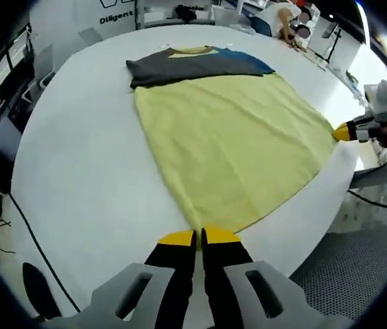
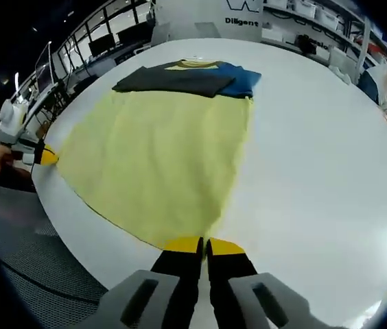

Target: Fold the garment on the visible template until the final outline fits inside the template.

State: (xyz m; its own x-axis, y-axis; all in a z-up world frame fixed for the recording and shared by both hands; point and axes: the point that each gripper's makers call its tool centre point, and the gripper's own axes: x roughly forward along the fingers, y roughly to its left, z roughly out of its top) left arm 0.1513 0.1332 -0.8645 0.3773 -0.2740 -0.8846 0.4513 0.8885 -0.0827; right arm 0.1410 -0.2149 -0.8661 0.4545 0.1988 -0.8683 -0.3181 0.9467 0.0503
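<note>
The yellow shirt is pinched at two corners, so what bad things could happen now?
1. Each gripper, left and right, bites only the very hem of the yellow shirt, so a corner might slip free when lifted.
2. The hem lies close to the white table's edge, so loose cloth could slide off.
3. The folded grey and blue sleeves might flop open if the shirt gets tugged unevenly.

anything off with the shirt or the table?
Nothing damaged or spilled. The yellow garment lies fairly flat on the white table, sleeves folded across its top. Both grippers pinch its hem corners; no template outline shows.
</note>
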